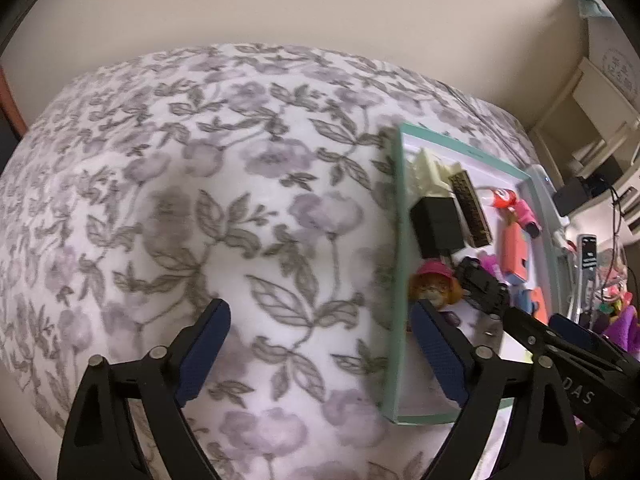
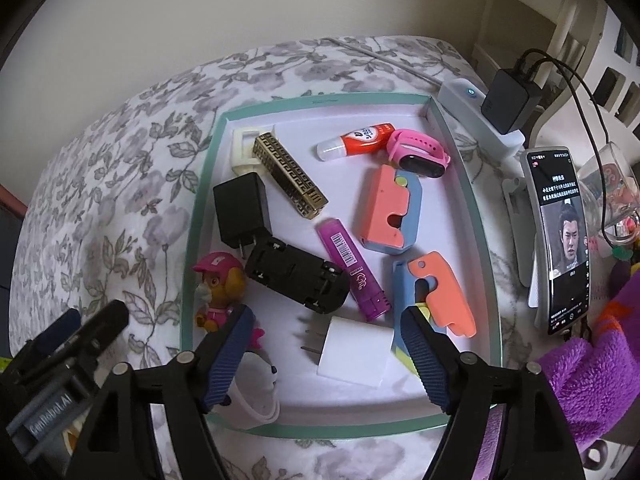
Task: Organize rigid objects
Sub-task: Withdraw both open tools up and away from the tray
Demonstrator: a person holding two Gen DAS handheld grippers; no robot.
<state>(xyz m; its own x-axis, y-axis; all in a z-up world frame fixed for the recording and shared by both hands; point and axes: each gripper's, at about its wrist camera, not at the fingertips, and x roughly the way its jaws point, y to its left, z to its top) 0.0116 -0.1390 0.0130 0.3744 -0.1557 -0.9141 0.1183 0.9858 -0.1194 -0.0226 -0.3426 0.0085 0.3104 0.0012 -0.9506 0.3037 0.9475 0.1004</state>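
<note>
A shallow teal-rimmed tray (image 2: 191, 220) lies on the floral bedspread and holds several small items. Among them are a black plug adapter (image 2: 240, 210), a gold patterned bar (image 2: 290, 176), a black toy car (image 2: 298, 278), a purple stick (image 2: 352, 272), a pink watch (image 2: 420, 154) and a pup figure (image 2: 218, 292) with a pink cap. My right gripper (image 2: 326, 314) hangs open above the tray's near end. A white charger (image 2: 352, 354) lies below, between its fingers, with no pad touching it. My left gripper (image 1: 320, 312) stands open and empty over the bedspread, beside the tray's left rim (image 1: 398, 240).
A phone (image 2: 560, 236) on a stand plays video right of the tray. Behind it sit a white power strip (image 2: 472, 116) with a black adapter and cables, and a glass (image 2: 608, 188). Purple plush fabric (image 2: 592, 376) lies at the near right. The bedspread (image 1: 200, 184) stretches left.
</note>
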